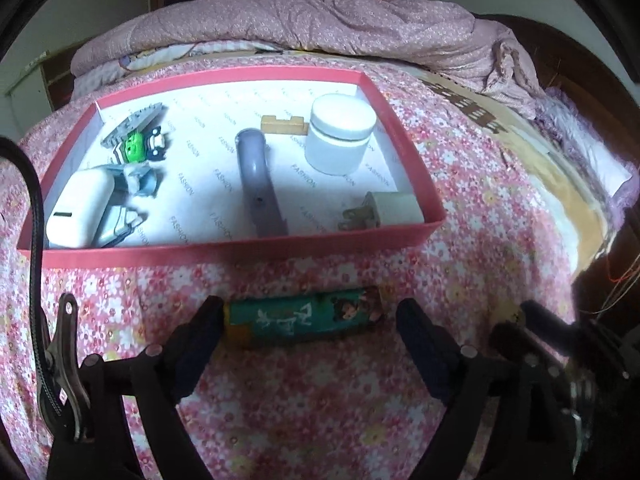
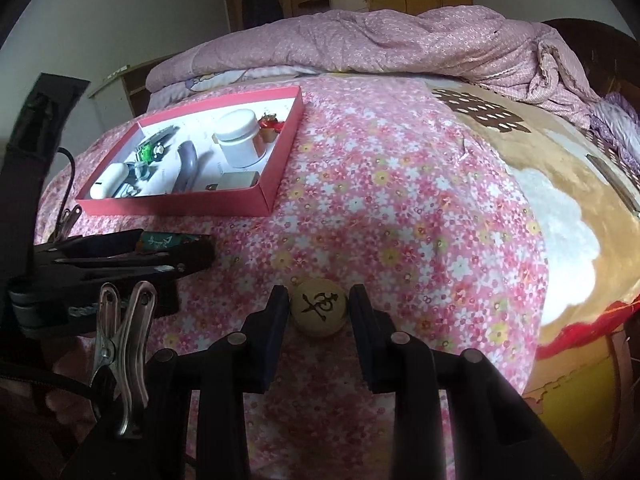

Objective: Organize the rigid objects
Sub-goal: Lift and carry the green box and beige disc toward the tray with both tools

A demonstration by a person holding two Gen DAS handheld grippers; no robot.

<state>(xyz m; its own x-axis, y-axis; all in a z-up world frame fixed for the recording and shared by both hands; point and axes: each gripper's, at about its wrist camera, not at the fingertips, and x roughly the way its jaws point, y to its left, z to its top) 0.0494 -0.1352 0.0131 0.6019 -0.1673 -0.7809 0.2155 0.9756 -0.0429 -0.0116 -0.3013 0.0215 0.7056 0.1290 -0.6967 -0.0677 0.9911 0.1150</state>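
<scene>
Round and pale, one wooden chess piece (image 2: 319, 313) with a dark character on its face lies on the flowered bedsheet (image 2: 380, 208) between the black fingers of the right gripper (image 2: 319, 312); its jaws stand spread either side, close to the disc, and contact cannot be told. On the left wrist view, one teal cylindrical lighter (image 1: 301, 317) with printed pictures lies crosswise on the sheet between the fingers of the left gripper (image 1: 310, 322), whose jaws are spread wide, the left finger just beside the lighter's end, the right one apart. Beyond it sits one shallow red cardboard box lid (image 1: 224, 254) with a white printed lining. Inside are one white plastic jar (image 1: 339, 134), one grey curved pipe elbow (image 1: 258, 180), one white plug adapter (image 1: 384, 210) with two metal prongs, one smooth white earbud case (image 1: 78, 208), one small wooden block (image 1: 282, 125), and a cluster of small toys (image 1: 140, 140). A crumpled pink quilt (image 1: 320, 20) is heaped behind.
</scene>
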